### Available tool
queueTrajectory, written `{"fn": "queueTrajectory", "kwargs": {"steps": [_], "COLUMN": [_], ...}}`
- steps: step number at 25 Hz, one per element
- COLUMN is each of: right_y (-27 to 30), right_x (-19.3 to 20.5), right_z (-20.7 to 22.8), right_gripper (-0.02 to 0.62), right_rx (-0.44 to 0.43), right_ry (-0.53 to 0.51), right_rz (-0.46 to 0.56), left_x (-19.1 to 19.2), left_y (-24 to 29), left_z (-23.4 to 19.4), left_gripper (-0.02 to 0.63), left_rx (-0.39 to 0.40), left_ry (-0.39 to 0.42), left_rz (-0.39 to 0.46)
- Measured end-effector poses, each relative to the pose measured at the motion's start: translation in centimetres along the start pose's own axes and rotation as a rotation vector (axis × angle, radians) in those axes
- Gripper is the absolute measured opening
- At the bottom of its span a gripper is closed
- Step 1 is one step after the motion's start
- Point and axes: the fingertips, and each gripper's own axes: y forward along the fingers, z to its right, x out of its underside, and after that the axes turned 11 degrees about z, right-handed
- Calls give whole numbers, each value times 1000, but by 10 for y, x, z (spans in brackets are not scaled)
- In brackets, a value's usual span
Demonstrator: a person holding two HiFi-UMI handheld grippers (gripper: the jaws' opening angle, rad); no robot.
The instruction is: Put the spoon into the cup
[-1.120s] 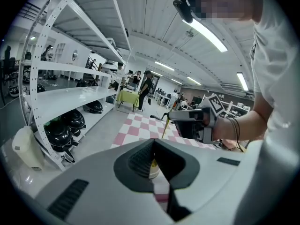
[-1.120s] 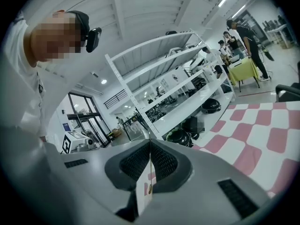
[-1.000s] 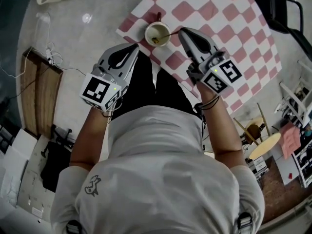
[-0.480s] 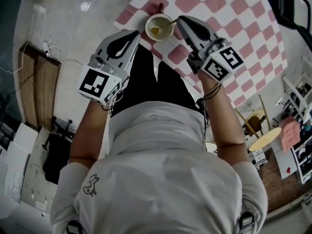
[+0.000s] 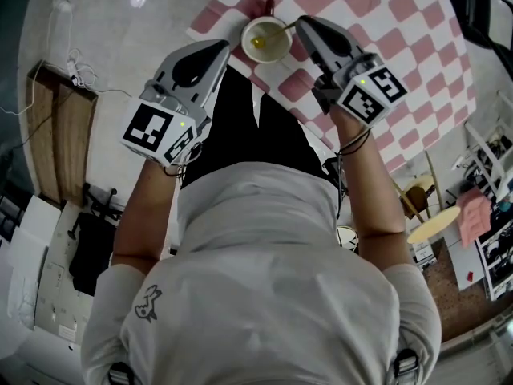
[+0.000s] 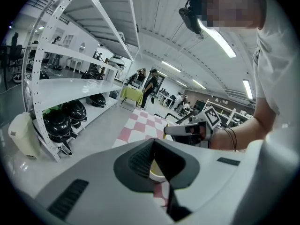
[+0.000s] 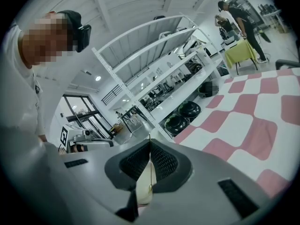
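**Head view.** The cup (image 5: pixel 267 40) stands at the top centre of the frame, on the pink-and-white checked cloth (image 5: pixel 377 6) and near its edge. The right tool (image 5: pixel 299 25) is clamped on the handle end of the spoon (image 5: pixel 280 30). The spoon's bowl already sits inside the cup, over its yellowish bottom. The step in hand looks like the release. It would go best by lowering the handle until it leans on the rim, parting the jaws slowly, then drawing away up and to the right so the cup is not tipped. The right forearm (image 5: pixel 365 191) reaches up the frame with the wrist turned in toward the cup. The left tool (image 5: pixel 226 48) hovers just beside the cup at its lower left, not touching it.

**Left gripper view.** The jaws are closed on nothing. The cup (image 6: pixel 158 174) shows below them, and the right tool (image 6: pixel 169 130) is beyond it.

**Right gripper view.** The jaws pinch the thin spoon (image 7: pixel 149 170), which runs down into the cup (image 7: pixel 143 193) at bottom centre.
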Motion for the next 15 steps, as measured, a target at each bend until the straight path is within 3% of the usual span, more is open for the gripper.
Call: {"fn": "queueTrajectory", "kwargs": {"steps": [15], "right_y": [2], "right_x": [5], "right_z": [15], "right_gripper": [37], "right_rx": [57], "right_ry": [33], "right_rz": [6], "left_x": [6], "left_y": [5], "left_z": [5], "left_gripper": [14], "left_rx": [23], "left_ry": [15], "left_rz": [-18]}}
